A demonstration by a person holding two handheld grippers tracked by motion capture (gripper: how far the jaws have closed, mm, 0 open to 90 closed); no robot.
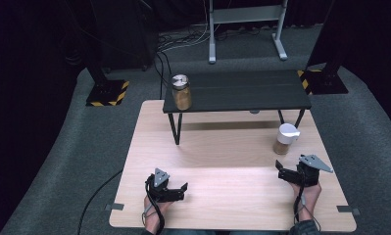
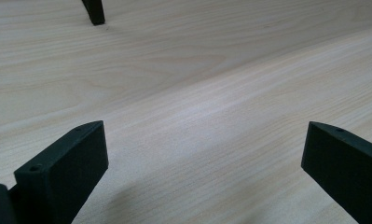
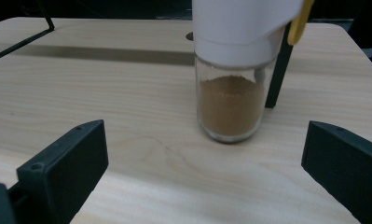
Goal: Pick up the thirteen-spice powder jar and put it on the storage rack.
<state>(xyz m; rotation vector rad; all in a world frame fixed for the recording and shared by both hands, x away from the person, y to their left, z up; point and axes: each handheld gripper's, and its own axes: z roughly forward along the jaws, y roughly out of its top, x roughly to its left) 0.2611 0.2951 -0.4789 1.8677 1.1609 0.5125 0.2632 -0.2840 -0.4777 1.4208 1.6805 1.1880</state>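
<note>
Both grippers rest on the wooden table [image 1: 222, 147] with jaws wide apart and empty: the left gripper [image 1: 183, 188] near left, the right gripper [image 1: 280, 169] just near the white-capped jar [image 1: 285, 139]. A second jar [image 1: 181, 92] stands on the dark shelf [image 1: 242, 90], far left.

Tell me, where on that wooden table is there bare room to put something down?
The widest bare patch is the middle of the wooden table, between the left claw and right claw, in front of the black shelf. It is tighter at the right, where the white-capped jar stands near the shelf's leg.
</note>
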